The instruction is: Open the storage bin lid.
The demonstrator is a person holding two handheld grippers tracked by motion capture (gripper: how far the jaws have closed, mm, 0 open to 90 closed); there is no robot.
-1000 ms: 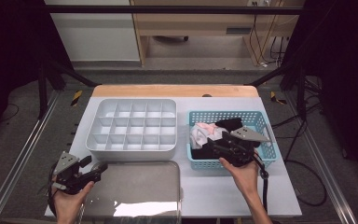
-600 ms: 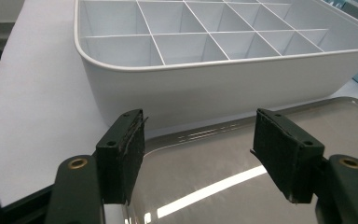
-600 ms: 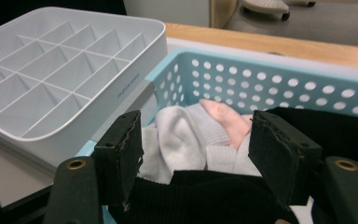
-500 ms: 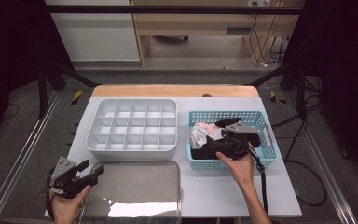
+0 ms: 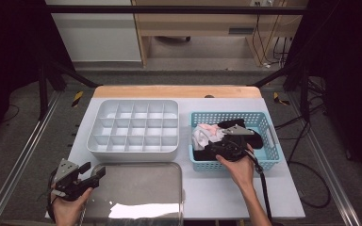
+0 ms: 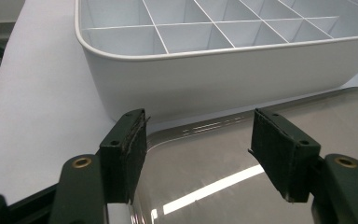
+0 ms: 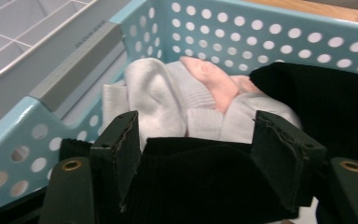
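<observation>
Starting at the left edge of the table, we list the left gripper (image 5: 88, 176), held in a hand at the near left corner, its jaws spread apart and closed on nothing — in the left gripper view its two pads (image 6: 126, 149) straddle the far rim of the metal tray (image 6: 242, 154). Next we enter that tray, a shallow shiny one lying along the near edge of the white table (image 5: 283, 188), just beside the gripper. Behind it, nearly touching its far rim, stands the white divided box (image 5: 134, 127), its compartments bare in both the high view and the left gripper view. To its right we record the blue perforated basket (image 5: 271, 125), standing just beside the box. Inside it lie a white sock (image 7: 163, 93), a pink sock (image 7: 214, 84) against it, and black socks (image 7: 317, 93) toward the right. Last — the right gripper (image 5: 219, 149), lowered into the basket from the near side, jaws apart, with a black sock (image 7: 200, 177) lying between them; we cannot tell whether the pads press on it.
</observation>
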